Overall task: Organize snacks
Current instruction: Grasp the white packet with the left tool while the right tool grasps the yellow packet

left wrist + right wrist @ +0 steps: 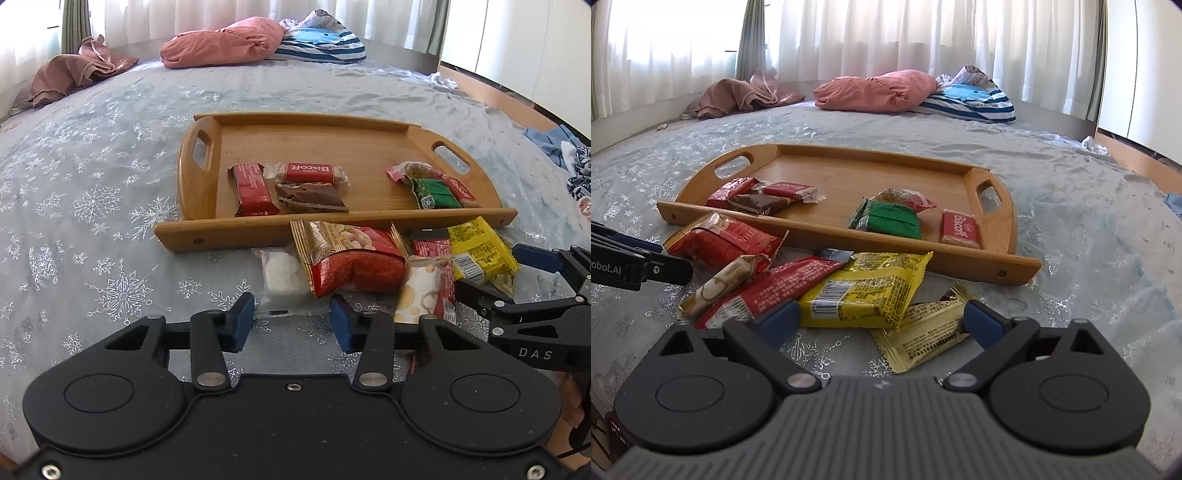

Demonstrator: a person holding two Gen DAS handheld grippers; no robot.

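Observation:
A wooden tray [369, 147] [849, 173] lies on the bed with several snack packs: a red bar [253, 190], a Biscoff pack [312, 172], a brown bar [312, 198] on its left, a green pack [432, 194] [890, 218] and another Biscoff [960, 227] on its right. Loose snacks lie in front of the tray: a clear white pack [282, 277], a red-gold bag [351, 262] [720, 240], a yellow pack [480, 254] [864, 291]. My left gripper [291, 323] is open around the clear pack's near end. My right gripper [879, 321] is open just before the yellow packs.
The bed has a grey snowflake cover [92, 206]. A pink pillow [225, 42] and a striped blue cushion [321, 44] lie at the far end. A brown cloth [74, 74] lies far left. Clothes [565, 155] lie at the right edge.

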